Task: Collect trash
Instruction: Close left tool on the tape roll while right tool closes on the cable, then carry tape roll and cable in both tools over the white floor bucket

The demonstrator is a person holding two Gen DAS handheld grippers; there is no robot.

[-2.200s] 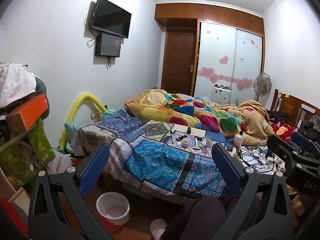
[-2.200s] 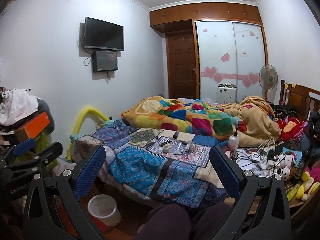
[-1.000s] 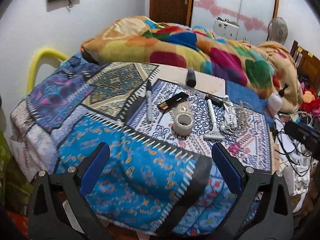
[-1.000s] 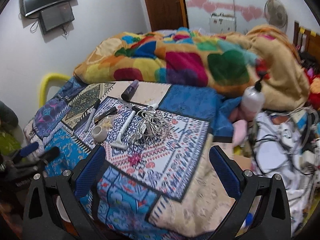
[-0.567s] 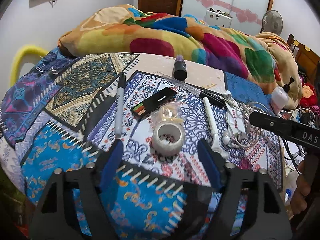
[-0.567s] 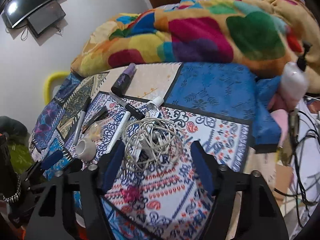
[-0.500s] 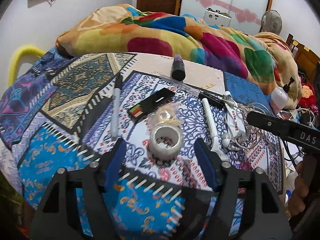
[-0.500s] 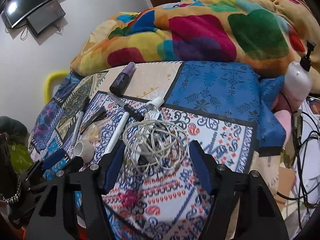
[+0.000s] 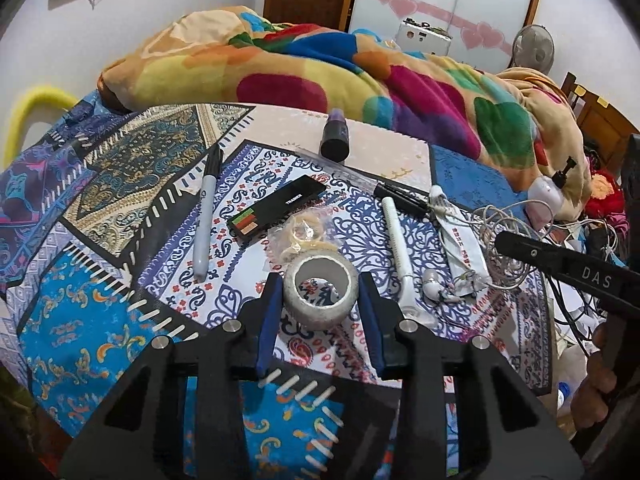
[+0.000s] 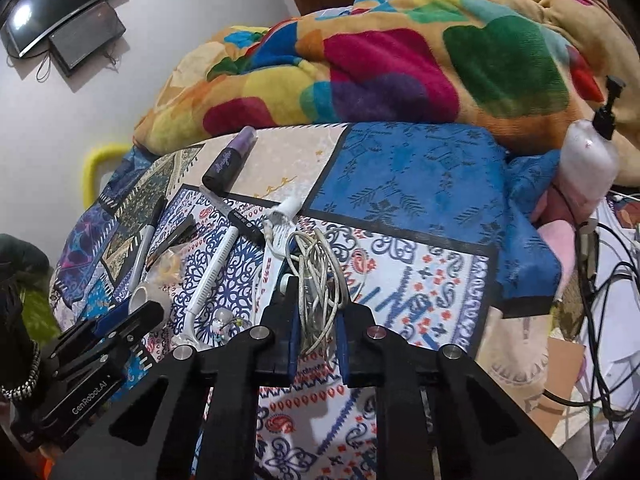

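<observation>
On the bed's patterned quilt (image 9: 100, 344), my left gripper (image 9: 320, 300) pinches the tape roll (image 9: 321, 294); beside it, my right gripper (image 10: 316, 316) pinches the tangled white cable (image 10: 320, 272). Neither looks lifted yet; marker (image 9: 206, 220), wrapper (image 9: 302, 236) and tube (image 9: 335, 140) remain uncollected.

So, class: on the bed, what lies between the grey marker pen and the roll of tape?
In the left wrist view, between the grey marker and the tape roll lie a black palette-like case and a clear bag of rubber bands.

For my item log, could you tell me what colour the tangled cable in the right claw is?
The tangled cable is white, clearest in the right wrist view.
</observation>
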